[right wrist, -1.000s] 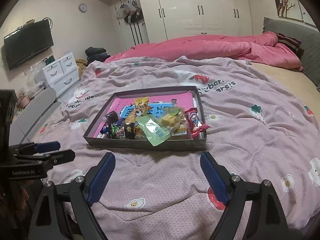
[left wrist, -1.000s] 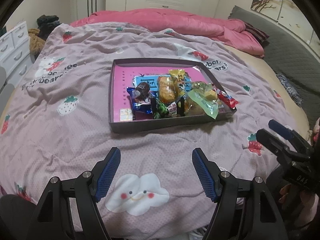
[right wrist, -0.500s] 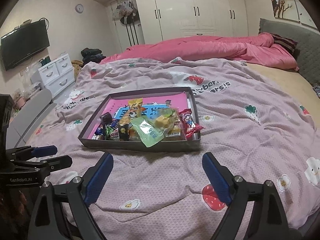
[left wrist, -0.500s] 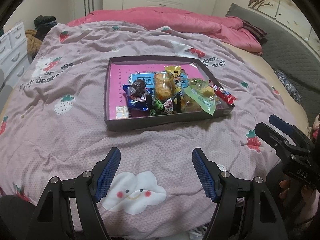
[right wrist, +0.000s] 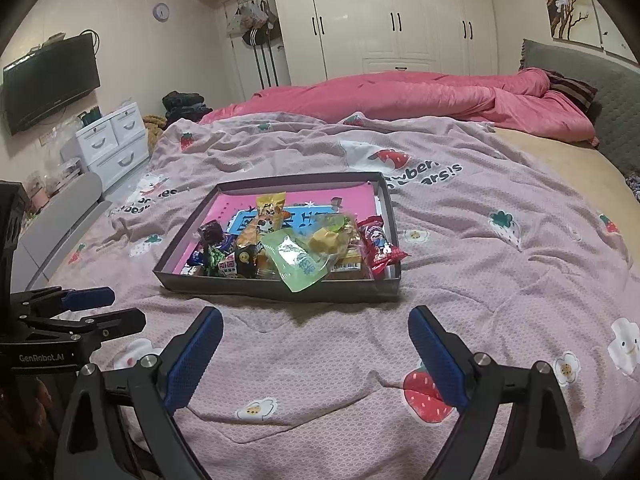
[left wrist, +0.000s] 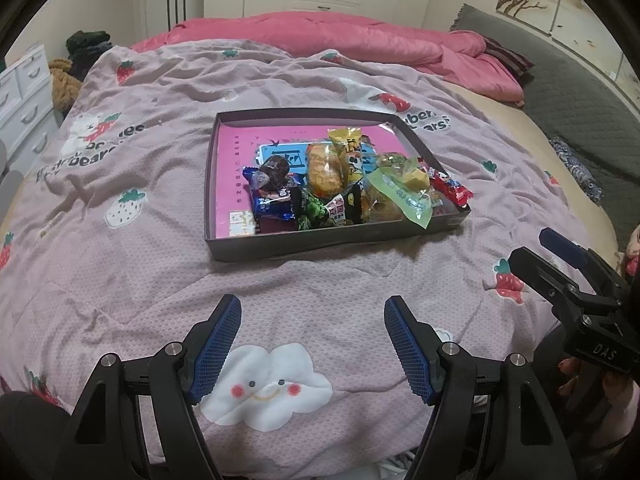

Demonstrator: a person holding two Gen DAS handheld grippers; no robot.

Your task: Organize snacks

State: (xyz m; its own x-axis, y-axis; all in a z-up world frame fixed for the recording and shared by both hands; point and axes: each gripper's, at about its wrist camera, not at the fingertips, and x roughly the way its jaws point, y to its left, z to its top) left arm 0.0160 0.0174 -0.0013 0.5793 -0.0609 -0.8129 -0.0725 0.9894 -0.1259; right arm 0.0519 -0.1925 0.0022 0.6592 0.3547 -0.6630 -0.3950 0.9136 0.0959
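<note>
Snacks sit piled in a flat gray box on my bed's pink blanket, past both grippers. My left gripper is spread wide with nothing in it. My right gripper has just been opening and holds nothing too. The pile fills the box's near right corner.

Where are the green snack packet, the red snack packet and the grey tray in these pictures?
green snack packet point(right wrist: 298, 264): right wrist view, middle of the wrapper.
red snack packet point(right wrist: 378, 242): right wrist view, middle of the wrapper.
grey tray point(left wrist: 320, 246): left wrist view, outer face of the near wall.
</note>
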